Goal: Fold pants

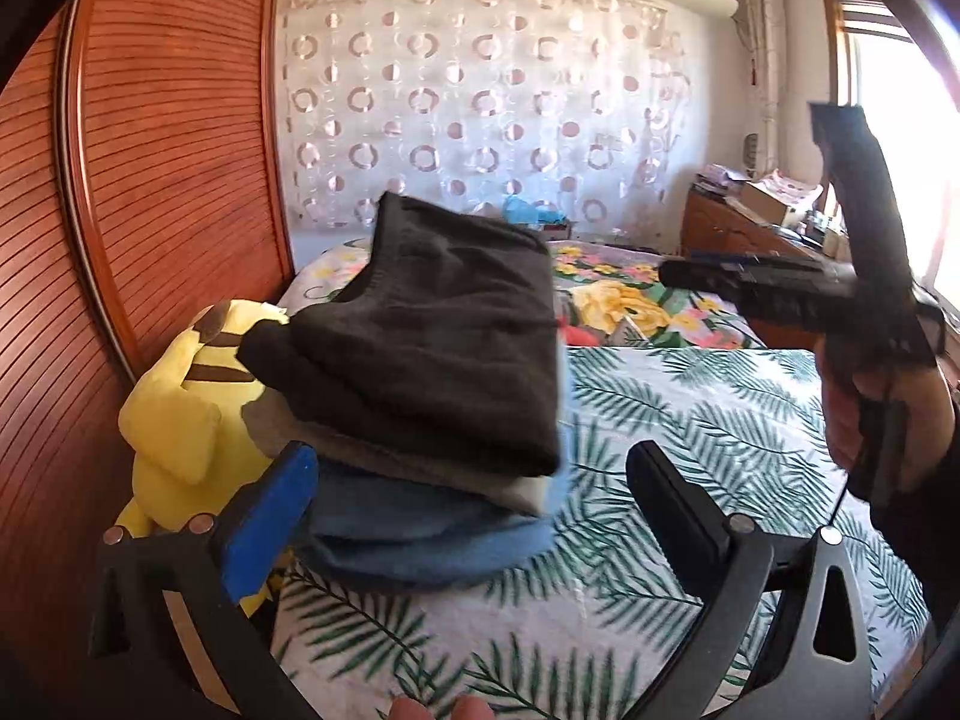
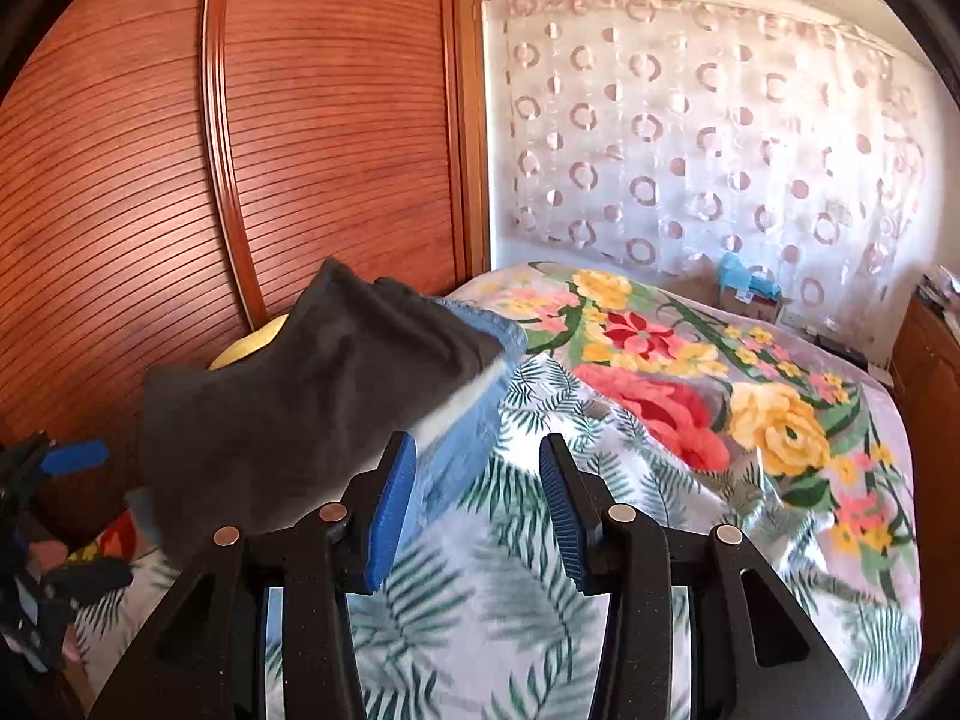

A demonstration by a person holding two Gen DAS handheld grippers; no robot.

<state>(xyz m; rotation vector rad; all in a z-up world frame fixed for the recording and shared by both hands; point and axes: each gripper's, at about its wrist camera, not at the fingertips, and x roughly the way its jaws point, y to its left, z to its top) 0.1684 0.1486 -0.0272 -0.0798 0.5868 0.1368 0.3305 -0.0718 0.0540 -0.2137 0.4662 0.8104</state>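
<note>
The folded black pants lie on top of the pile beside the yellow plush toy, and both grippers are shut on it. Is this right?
Not quite. The black pants top the pile beside the plush toy, but both the left gripper and the right gripper are open and hold nothing, as both wrist views show.

Ahead of the jaws, the pants [image 1: 432, 324] are matt dark cloth, soft and slightly fuzzy, atop folded grey and blue denim-like cloth. Left of them, the toy [image 1: 174, 414] is yellow plush. The wardrobe [image 2: 180, 150] behind is glossy ribbed reddish wood. Under the jaws, the bedspread [image 2: 690, 420] is printed matt cloth. The left gripper [image 1: 474, 510] is matt black plastic with ridged blue pads [image 1: 264, 522] and shiny metal pins.
</note>
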